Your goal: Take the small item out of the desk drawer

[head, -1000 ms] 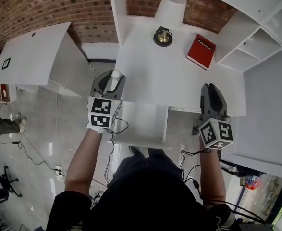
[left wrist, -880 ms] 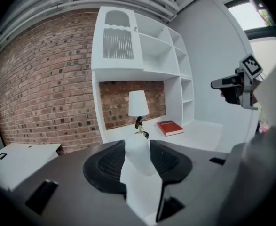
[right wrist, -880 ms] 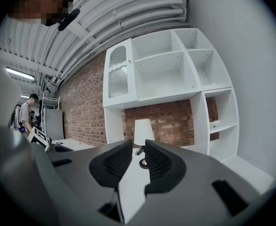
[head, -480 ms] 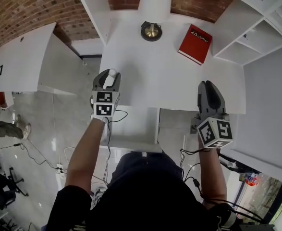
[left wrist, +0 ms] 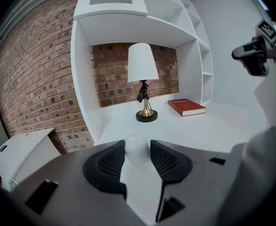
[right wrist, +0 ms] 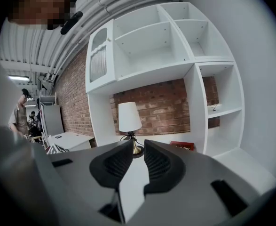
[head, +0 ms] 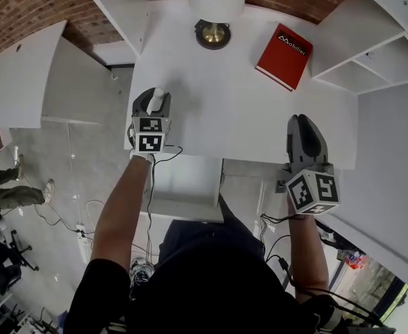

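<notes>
White desk (head: pixel 224 103) under brick wall: left gripper (head: pixel 155 97), in front of lamp (head: pixel 214 35), clamps item (left wrist: pixel 137 149), already clear of open drawer (head: pixel 186 186). Best set down gently before release. Right gripper (head: pixel 303 122), front-right of lamp: empty, jaws narrow, closing.

home office, white desk (head: pixel 238 110), lamp (head: pixel 216 9) at 12 o'clock, red book (head: pixel 284 56) at 1 o'clock, open shelving (head: pixel 391 47) at 2 o'clock, brick wall (head: pixel 23 5) at 10 o'clock
</notes>
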A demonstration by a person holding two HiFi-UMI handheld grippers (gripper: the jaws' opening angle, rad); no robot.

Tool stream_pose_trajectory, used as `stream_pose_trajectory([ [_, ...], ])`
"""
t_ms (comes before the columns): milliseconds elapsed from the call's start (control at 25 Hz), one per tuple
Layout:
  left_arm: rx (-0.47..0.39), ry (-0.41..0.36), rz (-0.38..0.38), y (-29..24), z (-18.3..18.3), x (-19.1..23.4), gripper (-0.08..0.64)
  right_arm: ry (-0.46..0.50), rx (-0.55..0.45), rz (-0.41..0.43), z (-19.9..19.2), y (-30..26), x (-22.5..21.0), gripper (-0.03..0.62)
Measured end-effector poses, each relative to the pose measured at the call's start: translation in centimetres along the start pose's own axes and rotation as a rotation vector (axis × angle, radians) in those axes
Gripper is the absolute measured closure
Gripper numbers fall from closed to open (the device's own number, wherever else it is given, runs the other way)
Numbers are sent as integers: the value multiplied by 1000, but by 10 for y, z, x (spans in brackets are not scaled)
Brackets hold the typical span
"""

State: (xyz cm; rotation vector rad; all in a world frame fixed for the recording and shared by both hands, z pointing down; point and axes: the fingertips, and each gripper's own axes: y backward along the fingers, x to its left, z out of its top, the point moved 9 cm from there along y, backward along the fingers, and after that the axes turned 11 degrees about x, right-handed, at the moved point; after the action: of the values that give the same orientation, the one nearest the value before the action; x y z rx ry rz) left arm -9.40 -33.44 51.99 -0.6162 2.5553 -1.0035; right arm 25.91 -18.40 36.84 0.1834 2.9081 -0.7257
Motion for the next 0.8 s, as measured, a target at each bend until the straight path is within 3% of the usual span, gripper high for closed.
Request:
stream_pose_trajectory([
  [480,61,-27,19,-44,-10,-5,391,8,67,2,-9,-28,-26,526],
  [800,73,-5,-23,-40,-14,-8,382,12,58,15,-4,-34,-20,527],
])
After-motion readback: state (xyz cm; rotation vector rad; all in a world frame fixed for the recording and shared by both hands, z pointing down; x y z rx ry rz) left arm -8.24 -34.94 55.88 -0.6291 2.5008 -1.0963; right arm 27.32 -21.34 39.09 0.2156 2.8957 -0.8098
